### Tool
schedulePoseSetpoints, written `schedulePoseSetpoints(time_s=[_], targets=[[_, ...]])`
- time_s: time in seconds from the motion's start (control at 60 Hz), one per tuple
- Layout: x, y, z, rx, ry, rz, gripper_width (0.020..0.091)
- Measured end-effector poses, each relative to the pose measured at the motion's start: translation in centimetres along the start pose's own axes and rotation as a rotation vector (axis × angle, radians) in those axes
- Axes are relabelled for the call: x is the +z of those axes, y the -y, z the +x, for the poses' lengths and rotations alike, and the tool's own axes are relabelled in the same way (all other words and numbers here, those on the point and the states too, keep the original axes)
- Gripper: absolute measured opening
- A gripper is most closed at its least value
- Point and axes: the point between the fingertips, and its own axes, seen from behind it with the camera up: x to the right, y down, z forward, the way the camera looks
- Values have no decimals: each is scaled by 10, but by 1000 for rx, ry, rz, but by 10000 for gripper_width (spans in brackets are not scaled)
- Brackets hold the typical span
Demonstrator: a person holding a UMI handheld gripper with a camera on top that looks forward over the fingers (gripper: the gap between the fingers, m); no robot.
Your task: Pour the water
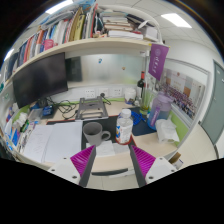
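Mug (95,132) sits just beyond the gripper (112,160) — bottle (124,127) upright at its right on the desk (50,140); fingers spread apart, holding nothing.

Two dark fingers of the handheld gripper (112,160), each faced with a magenta pad (82,159) on its inner side, angled apart in a V, pale housing showing beneath.
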Motion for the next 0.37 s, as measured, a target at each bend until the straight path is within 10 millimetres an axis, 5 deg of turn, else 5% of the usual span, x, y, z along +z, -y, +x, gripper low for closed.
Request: schedulePoseSetpoints(time_s=[0.367], targets=[[-89, -6, -77, -35, 91, 37, 697]])
